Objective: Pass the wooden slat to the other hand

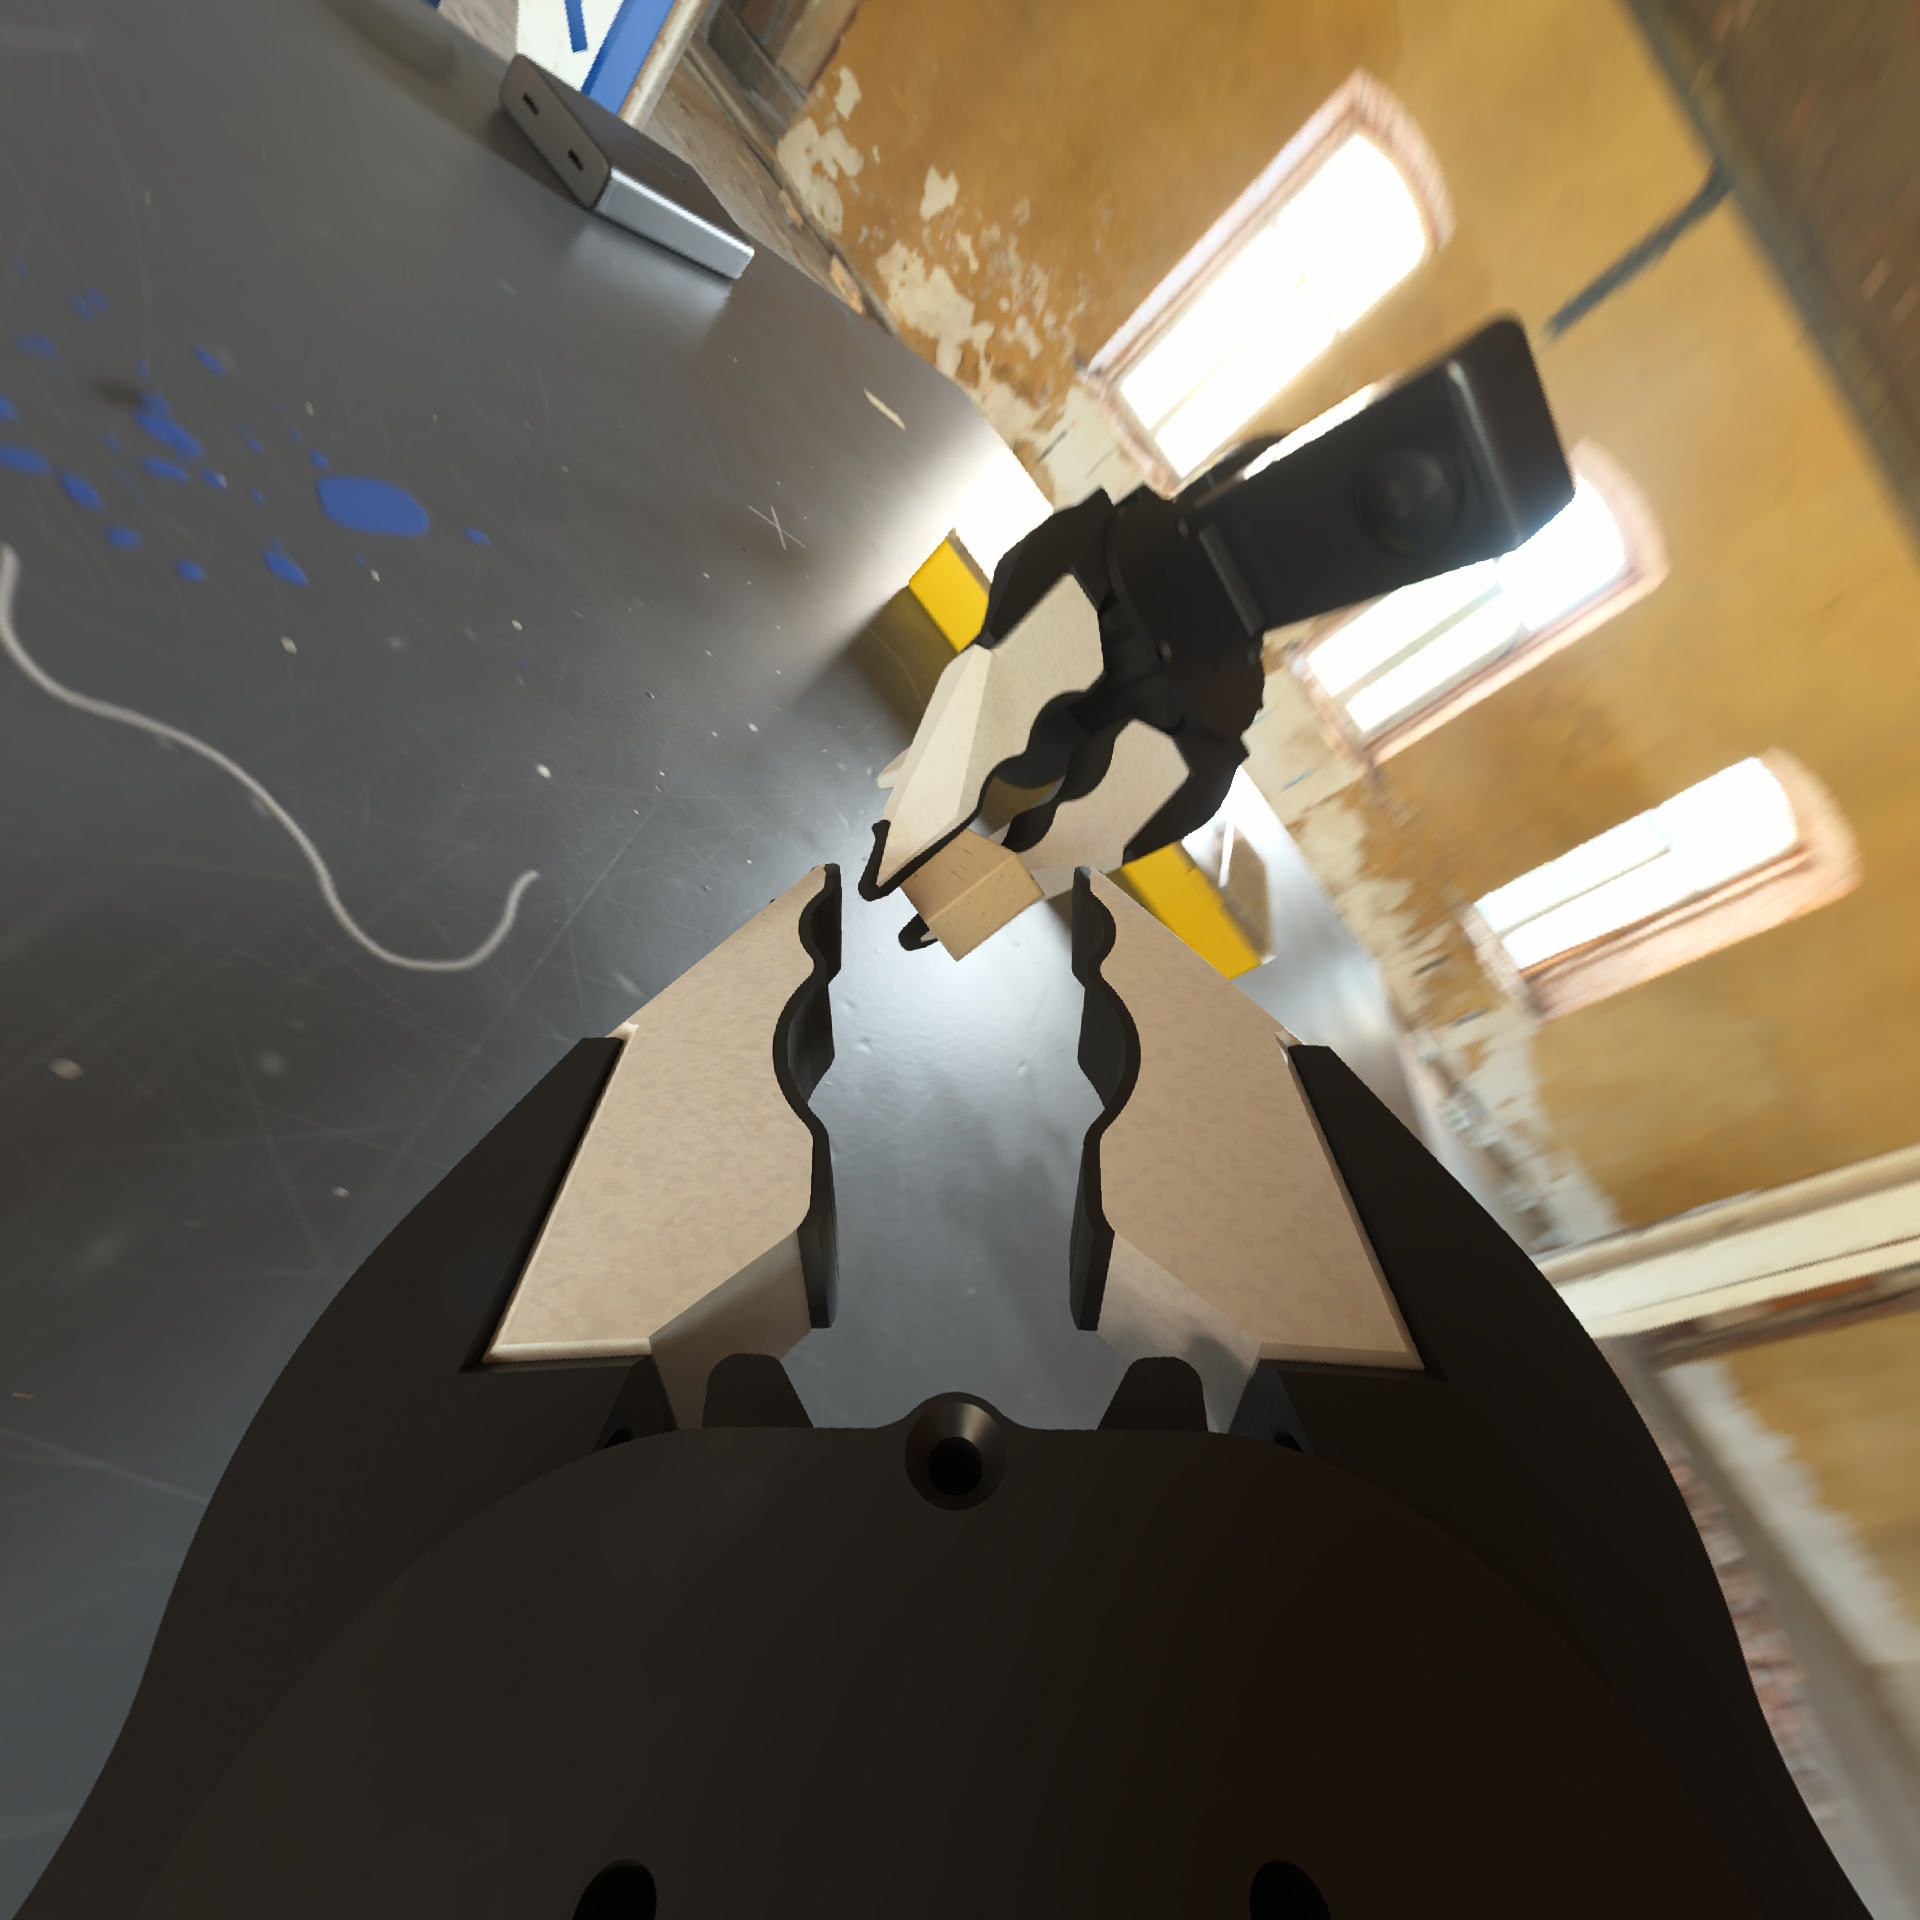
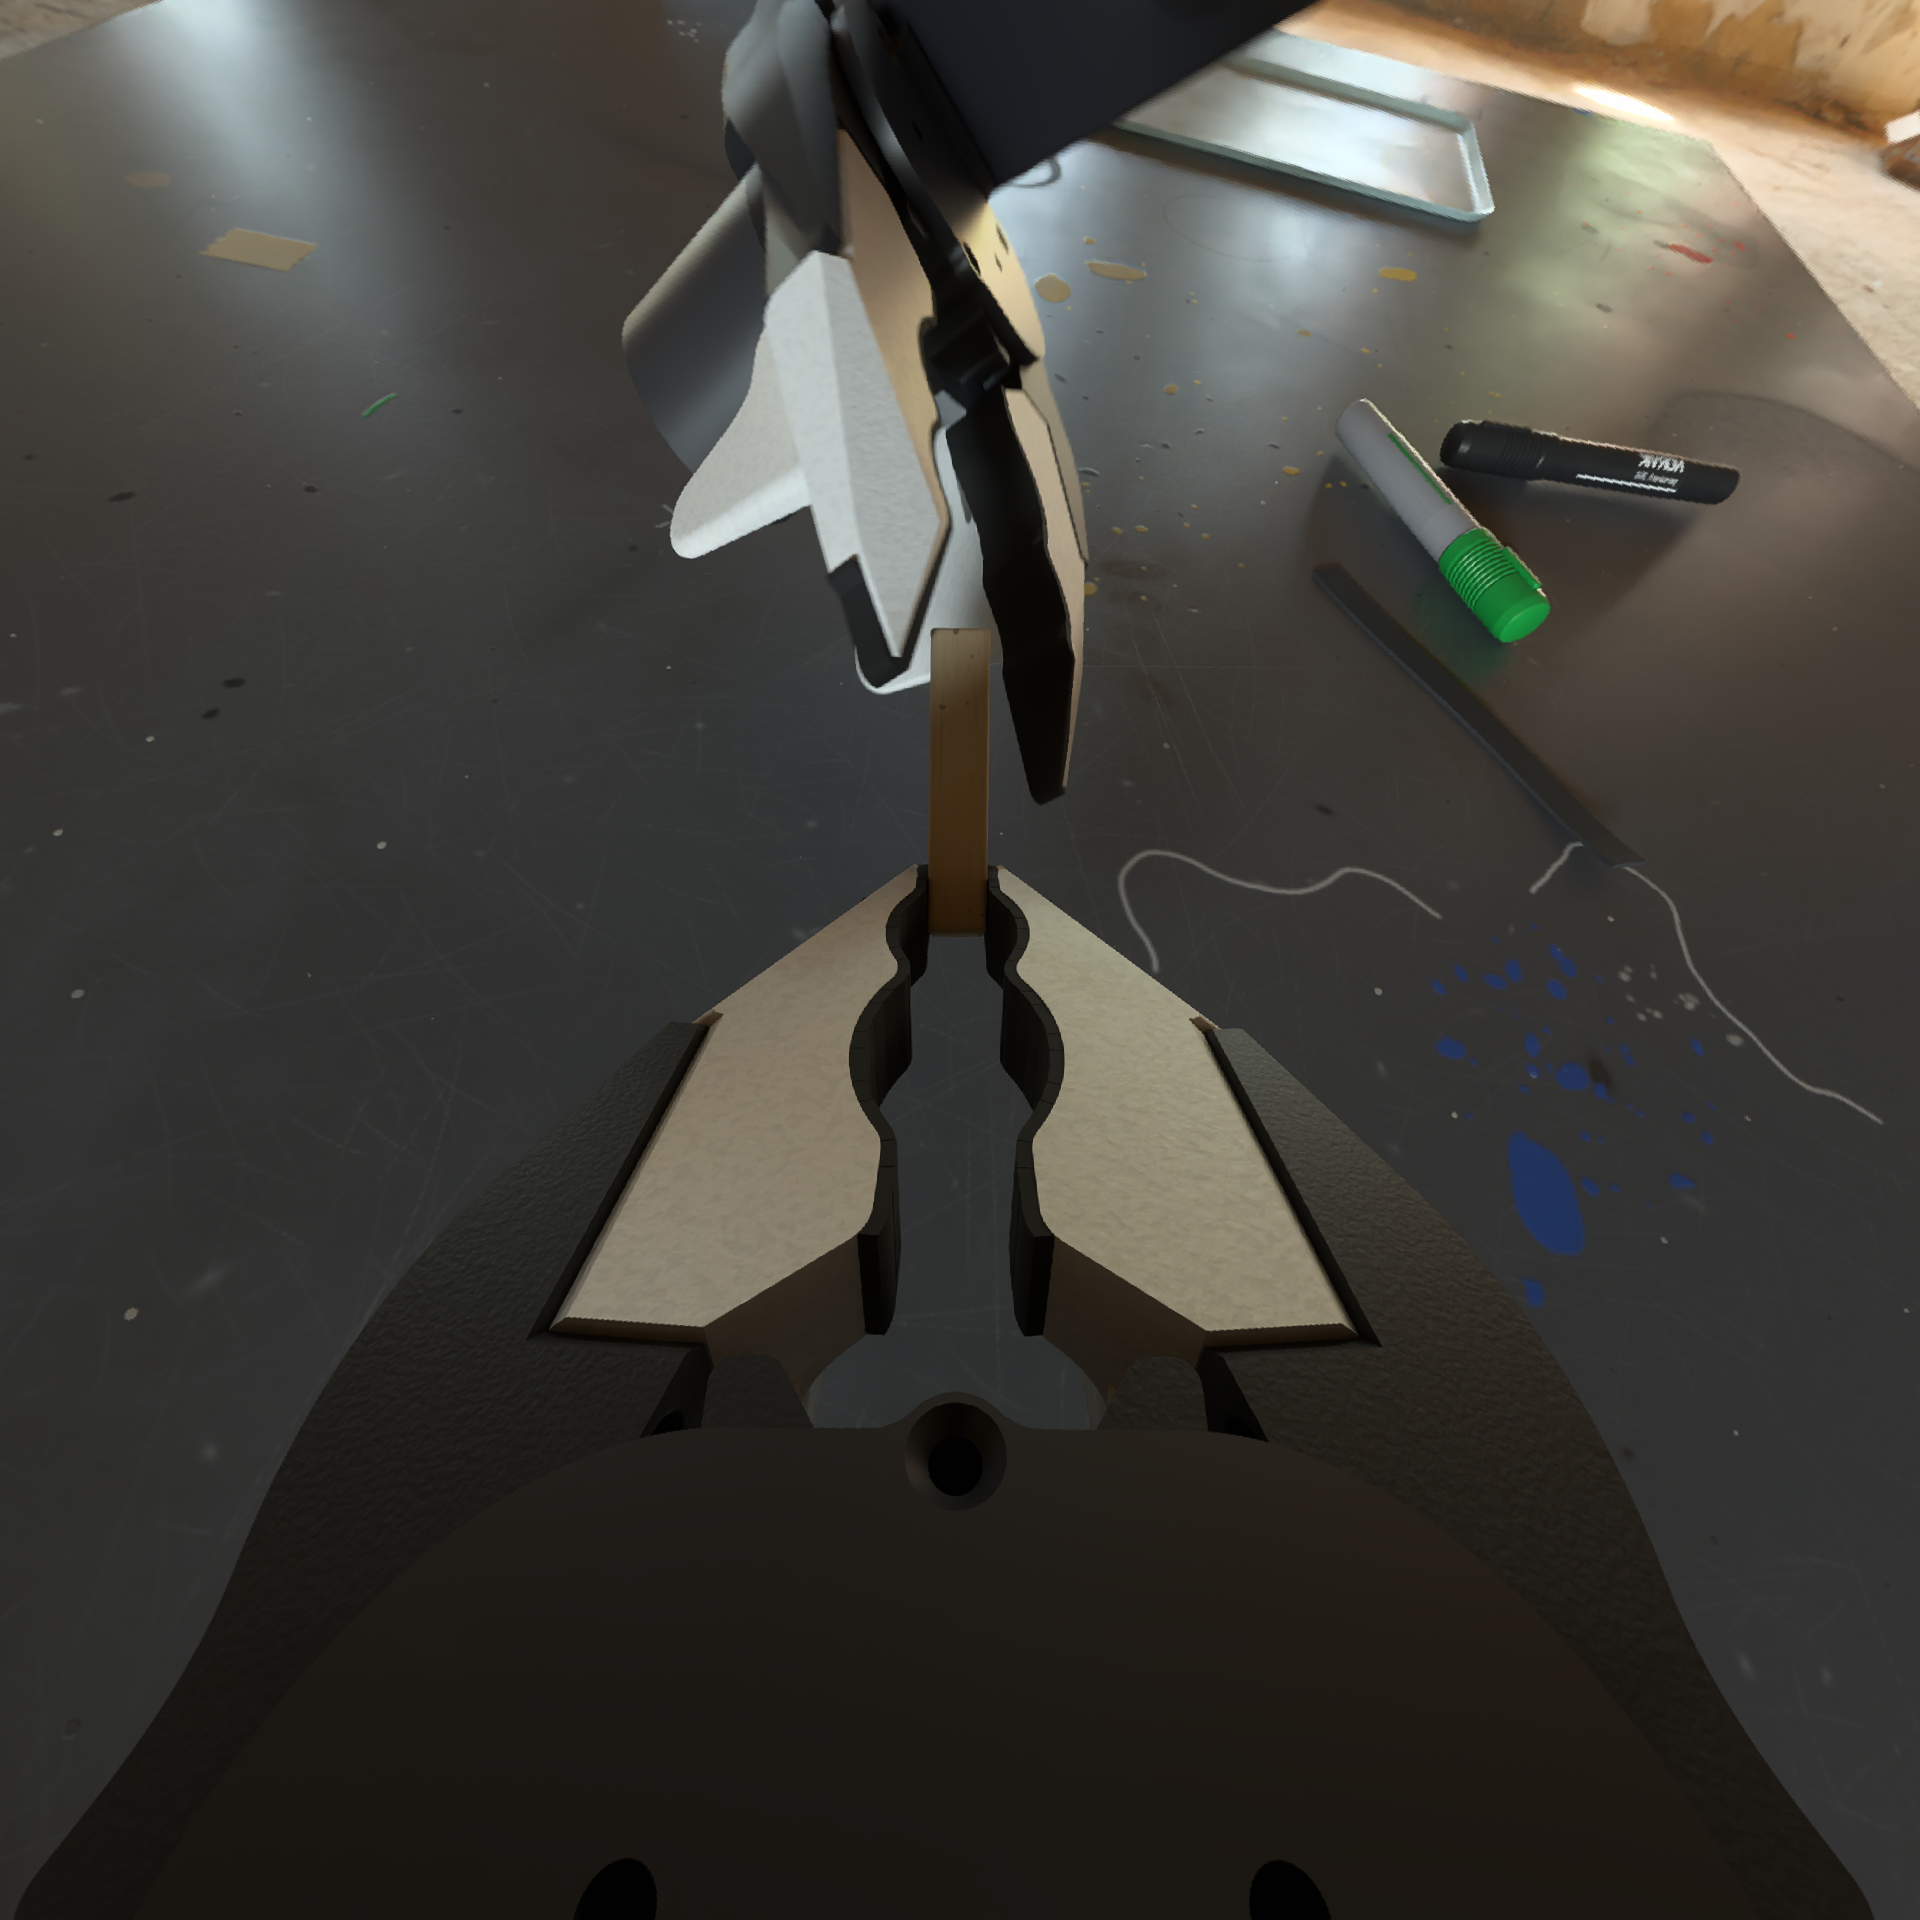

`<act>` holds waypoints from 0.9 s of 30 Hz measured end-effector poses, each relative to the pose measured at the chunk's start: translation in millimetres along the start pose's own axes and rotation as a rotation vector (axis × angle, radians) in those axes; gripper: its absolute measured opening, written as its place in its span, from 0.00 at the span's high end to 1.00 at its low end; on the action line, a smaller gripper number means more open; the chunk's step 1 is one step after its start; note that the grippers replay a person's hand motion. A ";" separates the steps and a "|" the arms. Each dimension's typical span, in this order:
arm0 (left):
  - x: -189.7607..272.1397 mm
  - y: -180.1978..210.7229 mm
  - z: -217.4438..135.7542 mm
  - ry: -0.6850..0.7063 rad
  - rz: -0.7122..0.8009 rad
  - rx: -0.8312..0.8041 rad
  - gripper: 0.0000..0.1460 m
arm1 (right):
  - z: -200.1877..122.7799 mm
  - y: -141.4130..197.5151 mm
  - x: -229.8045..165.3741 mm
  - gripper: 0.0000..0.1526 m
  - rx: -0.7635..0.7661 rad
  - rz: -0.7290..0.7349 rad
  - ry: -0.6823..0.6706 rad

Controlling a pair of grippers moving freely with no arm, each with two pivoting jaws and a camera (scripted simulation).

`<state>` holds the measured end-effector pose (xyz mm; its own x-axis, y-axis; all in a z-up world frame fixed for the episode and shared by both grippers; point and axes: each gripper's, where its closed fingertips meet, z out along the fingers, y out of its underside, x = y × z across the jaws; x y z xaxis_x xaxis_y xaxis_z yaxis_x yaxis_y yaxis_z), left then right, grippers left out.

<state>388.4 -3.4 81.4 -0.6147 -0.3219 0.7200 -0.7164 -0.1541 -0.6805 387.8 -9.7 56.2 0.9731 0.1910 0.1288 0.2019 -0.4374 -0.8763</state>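
The wooden slat (image 2: 958, 790) is a thin light-brown strip. My right gripper (image 2: 958, 896) is shut on its near end and holds it above the dark table (image 2: 416, 727). My left gripper (image 2: 964, 727) is open, with one finger on each side of the slat's far end. In the left wrist view, my left gripper (image 1: 956, 894) is open and the slat's end (image 1: 971, 894) sits at its fingertips, untouched. The right gripper (image 1: 896, 912) faces it, clamped on the slat.
A green-capped marker (image 2: 1444, 520), a black marker (image 2: 1590, 473) and a dark strip (image 2: 1475, 717) lie at the right. A metal tray (image 2: 1351, 156) is at the back. White string (image 1: 260, 800), blue paint spots (image 1: 369, 504) and a grey box (image 1: 623, 177) are on the table.
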 end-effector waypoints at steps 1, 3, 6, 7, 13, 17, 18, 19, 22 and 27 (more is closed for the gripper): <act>0.2 1.2 -0.8 -0.017 0.068 -0.019 0.69 | 0.2 0.7 0.1 0.94 -0.004 0.002 -0.001; -3.1 5.0 -2.0 -0.097 0.253 -0.088 0.69 | 0.8 2.9 0.1 0.94 -0.016 -0.003 0.000; -7.2 7.4 -2.7 -0.228 0.557 -0.182 0.72 | 2.7 6.6 -1.7 0.94 -0.058 -0.036 0.006; -9.4 7.7 -3.2 -0.276 0.648 -0.214 0.74 | 3.8 7.8 -2.5 0.94 -0.073 -0.049 0.010; -16.1 20.4 -5.1 -0.375 0.878 -0.419 0.77 | 9.8 14.6 -8.6 0.94 -0.128 -0.095 0.000; -11.4 26.2 -6.0 -0.330 0.871 -0.461 0.72 | 9.5 15.4 -8.2 0.94 -0.133 -0.096 0.002; -11.2 26.5 -5.9 -0.329 0.877 -0.465 0.73 | 9.2 14.9 -8.4 0.94 -0.129 -0.093 -0.001; -12.0 26.8 -5.6 -0.336 0.888 -0.471 0.75 | 9.0 14.2 -8.7 0.94 -0.125 -0.092 -0.003; -15.3 30.0 -4.3 -0.353 0.927 -0.508 0.83 | 9.1 13.4 -10.2 0.94 -0.123 -0.099 -0.007; -16.7 33.1 -1.3 -0.353 0.957 -0.524 0.93 | 8.9 14.6 -10.7 0.94 -0.125 -0.101 -0.010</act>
<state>374.5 -1.9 47.0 -0.9143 -0.3539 -0.1970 -0.1048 0.6766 -0.7288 379.4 -10.3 37.9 0.9462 0.2477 0.2081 0.3112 -0.5216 -0.7944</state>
